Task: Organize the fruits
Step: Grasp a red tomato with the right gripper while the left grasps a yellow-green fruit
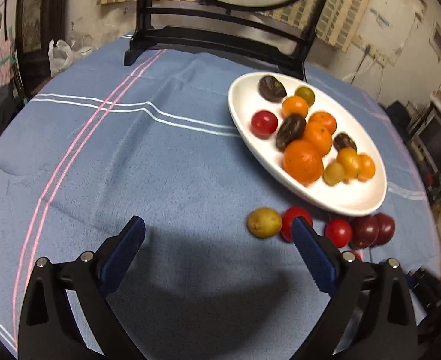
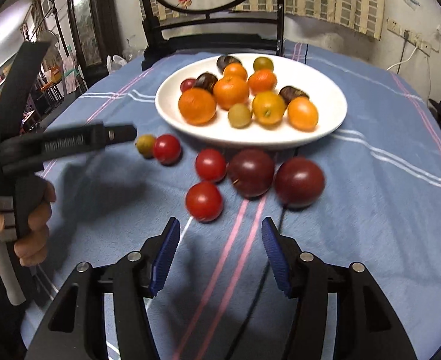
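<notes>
A white oval plate [image 1: 244, 96] [image 2: 166, 105] on the blue tablecloth holds several oranges, dark plums, a red tomato and small green fruits. In front of it lie loose fruits: a yellow-green one [image 1: 264, 222] [image 2: 144, 145], red tomatoes [image 2: 166, 149] [image 2: 210, 165] [image 2: 203, 201] [image 1: 338, 232] and two dark red plums [image 2: 251, 172] [image 2: 299, 182] [image 1: 365, 229]. My left gripper [image 1: 218, 228] is open and empty, just left of the loose fruits. My right gripper [image 2: 220, 234] is open and empty, just short of the nearest tomato. The left gripper also shows in the right wrist view [image 2: 70, 141], held in a hand.
A dark wooden stand [image 1: 220, 36] [image 2: 208, 36] with a round painted screen sits at the table's far edge. A thin black cable [image 2: 262, 270] runs across the cloth under the right gripper. A plastic bag [image 1: 59, 55] lies beyond the far left edge.
</notes>
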Action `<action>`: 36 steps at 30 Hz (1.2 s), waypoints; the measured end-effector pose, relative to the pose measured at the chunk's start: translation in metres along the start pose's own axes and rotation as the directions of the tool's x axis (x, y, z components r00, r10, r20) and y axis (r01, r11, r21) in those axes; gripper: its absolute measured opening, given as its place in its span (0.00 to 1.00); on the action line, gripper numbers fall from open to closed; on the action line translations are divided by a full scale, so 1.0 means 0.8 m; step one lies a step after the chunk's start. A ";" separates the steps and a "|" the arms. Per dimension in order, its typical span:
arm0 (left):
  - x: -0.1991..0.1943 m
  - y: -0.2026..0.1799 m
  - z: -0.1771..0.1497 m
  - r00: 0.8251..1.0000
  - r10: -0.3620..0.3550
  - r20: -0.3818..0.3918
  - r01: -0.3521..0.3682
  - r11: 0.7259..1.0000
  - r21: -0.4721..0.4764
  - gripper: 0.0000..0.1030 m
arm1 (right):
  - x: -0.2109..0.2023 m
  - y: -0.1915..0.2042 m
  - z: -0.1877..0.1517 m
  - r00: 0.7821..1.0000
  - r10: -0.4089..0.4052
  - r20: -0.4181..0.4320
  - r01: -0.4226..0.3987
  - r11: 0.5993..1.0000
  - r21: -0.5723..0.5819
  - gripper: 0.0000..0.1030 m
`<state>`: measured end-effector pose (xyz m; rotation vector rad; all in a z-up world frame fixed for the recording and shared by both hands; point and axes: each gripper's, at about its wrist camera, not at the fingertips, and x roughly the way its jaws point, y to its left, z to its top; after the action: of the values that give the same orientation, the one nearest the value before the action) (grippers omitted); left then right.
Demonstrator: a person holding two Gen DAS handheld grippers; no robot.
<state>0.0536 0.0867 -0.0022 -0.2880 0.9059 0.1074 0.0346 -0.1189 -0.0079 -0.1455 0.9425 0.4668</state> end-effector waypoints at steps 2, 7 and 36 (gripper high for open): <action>0.004 0.005 -0.001 1.000 0.014 -0.016 -0.015 1.000 -0.016 0.93 | 0.005 0.006 0.001 1.000 -0.009 -0.007 0.009 1.000 -0.001 0.56; 0.006 0.003 -0.001 0.999 0.013 -0.029 -0.013 1.000 -0.003 0.93 | 0.022 0.017 0.007 0.999 -0.041 -0.026 0.040 0.999 -0.014 0.56; 0.013 -0.034 -0.017 0.998 0.024 -0.061 -0.013 0.985 0.174 0.93 | 0.002 -0.031 -0.005 1.000 0.004 0.024 -0.007 0.992 0.126 0.29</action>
<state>0.0556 0.0563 -0.0127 -0.1213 0.9736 0.0360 0.0432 -0.1417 -0.0137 -0.0224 0.9471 0.4122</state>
